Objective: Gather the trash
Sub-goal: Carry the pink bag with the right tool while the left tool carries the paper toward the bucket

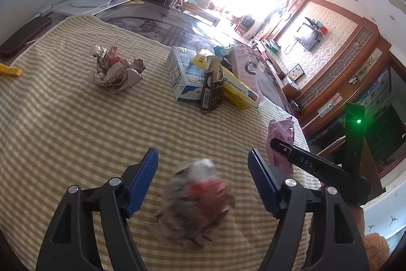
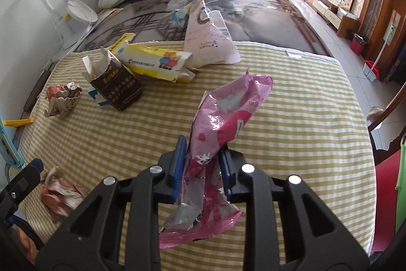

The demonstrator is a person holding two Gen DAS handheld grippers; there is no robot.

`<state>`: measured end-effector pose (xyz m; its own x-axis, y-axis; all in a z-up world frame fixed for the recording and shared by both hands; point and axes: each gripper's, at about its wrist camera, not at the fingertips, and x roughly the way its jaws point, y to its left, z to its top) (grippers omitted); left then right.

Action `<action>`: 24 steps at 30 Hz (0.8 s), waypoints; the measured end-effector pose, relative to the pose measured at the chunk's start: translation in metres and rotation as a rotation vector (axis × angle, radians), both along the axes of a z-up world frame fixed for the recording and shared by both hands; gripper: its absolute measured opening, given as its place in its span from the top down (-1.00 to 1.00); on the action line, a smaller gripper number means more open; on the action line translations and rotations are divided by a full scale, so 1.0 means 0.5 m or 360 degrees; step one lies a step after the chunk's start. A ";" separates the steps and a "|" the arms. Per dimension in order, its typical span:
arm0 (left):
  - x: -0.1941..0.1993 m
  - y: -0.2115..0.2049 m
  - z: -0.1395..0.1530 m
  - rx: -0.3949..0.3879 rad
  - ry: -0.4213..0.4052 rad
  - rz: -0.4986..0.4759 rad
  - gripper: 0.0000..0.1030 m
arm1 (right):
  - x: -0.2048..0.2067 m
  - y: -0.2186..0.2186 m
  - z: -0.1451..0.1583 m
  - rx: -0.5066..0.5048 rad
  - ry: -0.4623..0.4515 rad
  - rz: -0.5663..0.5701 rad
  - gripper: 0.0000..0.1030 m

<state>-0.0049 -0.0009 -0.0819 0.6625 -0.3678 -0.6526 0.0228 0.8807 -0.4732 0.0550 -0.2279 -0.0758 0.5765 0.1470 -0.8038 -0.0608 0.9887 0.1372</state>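
The left tool (image 1: 203, 161) stands wide open, its two blue pads well apart, with a crumpled paper ball (image 1: 196, 202) lying between them on the yellow checked cloth (image 1: 76, 123) that covers the near part of the counter. The ball is blurred in the left wrist view, so I cannot tell whether either pad touches it; in the right wrist view it lies near the cloth's near left corner, beside the left tool's tip.

The right tool (image 2: 203, 146) is closed on a pink foil wrapper (image 2: 223, 118); both blue pads press its lower part, and its upper end stands up and leans to the right above the cloth. The wrapper's torn, silvery end hangs below the pads.

A second crumpled paper ball (image 1: 116, 69) rests towards the left edge of the cloth. Towards the far edge sits a cluster of packaging: a brown cigarette box (image 2: 116, 85) with its top torn open, a blue-and-white carton (image 1: 184, 73) partly behind it, a yellow tissue pack (image 2: 157, 60) and a pale pink paper bag (image 2: 210, 40), all touching or overlapping. A yellow clip (image 2: 19, 122) lies at the left edge of the cloth. Beyond the cloth the dark glossy counter (image 2: 253, 12) is bare.
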 end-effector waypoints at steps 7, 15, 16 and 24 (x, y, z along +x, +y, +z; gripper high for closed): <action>-0.008 0.007 0.007 -0.0017 0.0025 -0.0055 -0.40 | -0.001 0.003 0.005 -0.0015 -0.0018 0.0005 0.51; 0.012 -0.027 -0.052 0.0070 0.0152 -0.0114 -0.32 | -0.005 0.003 0.008 -0.0001 -0.0016 0.0021 0.51; 0.016 -0.030 -0.064 0.0067 0.0182 -0.0124 -0.14 | -0.006 0.007 0.009 -0.0008 -0.0018 0.0036 0.51; 0.005 -0.025 -0.051 0.0079 0.0063 -0.0060 0.15 | -0.023 0.012 0.031 -0.0008 -0.0081 0.0084 0.51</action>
<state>-0.0025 -0.0133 -0.1075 0.6220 -0.3585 -0.6961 0.0386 0.9020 -0.4300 0.0435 -0.2221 -0.0602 0.6083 0.1743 -0.7744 -0.1199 0.9846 0.1274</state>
